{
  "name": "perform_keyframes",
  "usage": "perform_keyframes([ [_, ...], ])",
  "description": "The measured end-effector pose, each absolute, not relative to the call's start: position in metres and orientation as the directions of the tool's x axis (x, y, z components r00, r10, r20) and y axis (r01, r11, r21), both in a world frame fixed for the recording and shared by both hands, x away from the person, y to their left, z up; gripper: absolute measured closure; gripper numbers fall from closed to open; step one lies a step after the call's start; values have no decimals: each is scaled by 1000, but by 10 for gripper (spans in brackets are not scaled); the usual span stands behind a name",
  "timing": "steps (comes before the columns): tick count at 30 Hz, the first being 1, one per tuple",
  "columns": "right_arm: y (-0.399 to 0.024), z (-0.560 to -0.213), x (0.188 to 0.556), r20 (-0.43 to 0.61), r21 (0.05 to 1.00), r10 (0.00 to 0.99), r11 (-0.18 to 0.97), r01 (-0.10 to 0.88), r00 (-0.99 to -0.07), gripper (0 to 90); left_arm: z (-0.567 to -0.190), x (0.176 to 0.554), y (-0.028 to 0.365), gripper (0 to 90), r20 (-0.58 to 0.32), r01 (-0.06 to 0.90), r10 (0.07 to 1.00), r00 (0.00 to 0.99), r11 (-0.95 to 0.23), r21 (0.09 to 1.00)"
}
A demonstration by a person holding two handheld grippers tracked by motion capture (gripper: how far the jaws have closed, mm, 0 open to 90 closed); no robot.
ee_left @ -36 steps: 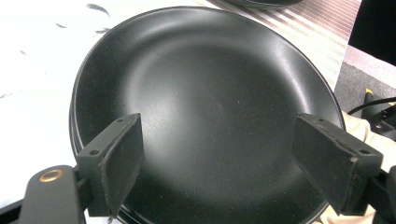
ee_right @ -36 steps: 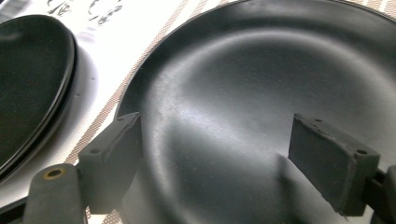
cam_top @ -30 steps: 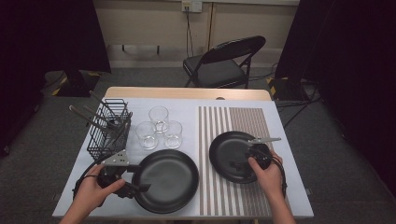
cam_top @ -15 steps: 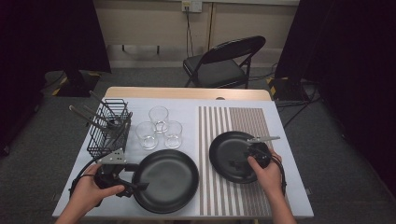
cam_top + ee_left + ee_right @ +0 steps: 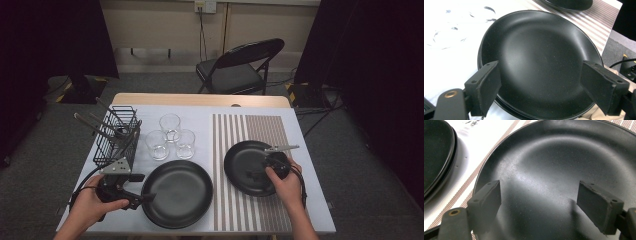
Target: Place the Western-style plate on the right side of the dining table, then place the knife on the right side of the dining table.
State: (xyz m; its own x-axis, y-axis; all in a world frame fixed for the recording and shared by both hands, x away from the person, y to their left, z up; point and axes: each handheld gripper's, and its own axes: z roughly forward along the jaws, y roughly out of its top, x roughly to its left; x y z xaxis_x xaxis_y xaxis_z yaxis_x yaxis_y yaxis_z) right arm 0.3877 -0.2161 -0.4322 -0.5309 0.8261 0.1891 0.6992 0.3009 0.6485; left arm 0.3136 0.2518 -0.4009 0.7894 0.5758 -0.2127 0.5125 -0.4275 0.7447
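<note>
Since a second ago the left gripper [image 5: 142,192] has slid a little nearer the person, along the near-left rim of the large black plate [image 5: 177,192]; the right gripper [image 5: 267,167] has hardly shifted. No brand, label or writing can be read on anything. Taking the striped mat [image 5: 252,131] as landmark: the large black plate lies just left of it on the white table [image 5: 200,112], and the smaller black plate [image 5: 248,167] lies on it. The left gripper's jaws are spread wide over the large plate's near rim, gripping nothing. The right gripper's jaws are also spread, hovering over the smaller plate's right part. Three glasses [image 5: 170,136] and a wire rack [image 5: 116,137] stand left of the mat, beyond the large plate.
</note>
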Motion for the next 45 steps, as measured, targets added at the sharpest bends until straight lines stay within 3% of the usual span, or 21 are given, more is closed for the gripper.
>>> perform_keyframes([
  [45, -221, -432, 386, 204, 653, 825, 286, 701, -527, 193, -355, 321, 270, 211, -185, 515, 596, 782, -450, 729],
])
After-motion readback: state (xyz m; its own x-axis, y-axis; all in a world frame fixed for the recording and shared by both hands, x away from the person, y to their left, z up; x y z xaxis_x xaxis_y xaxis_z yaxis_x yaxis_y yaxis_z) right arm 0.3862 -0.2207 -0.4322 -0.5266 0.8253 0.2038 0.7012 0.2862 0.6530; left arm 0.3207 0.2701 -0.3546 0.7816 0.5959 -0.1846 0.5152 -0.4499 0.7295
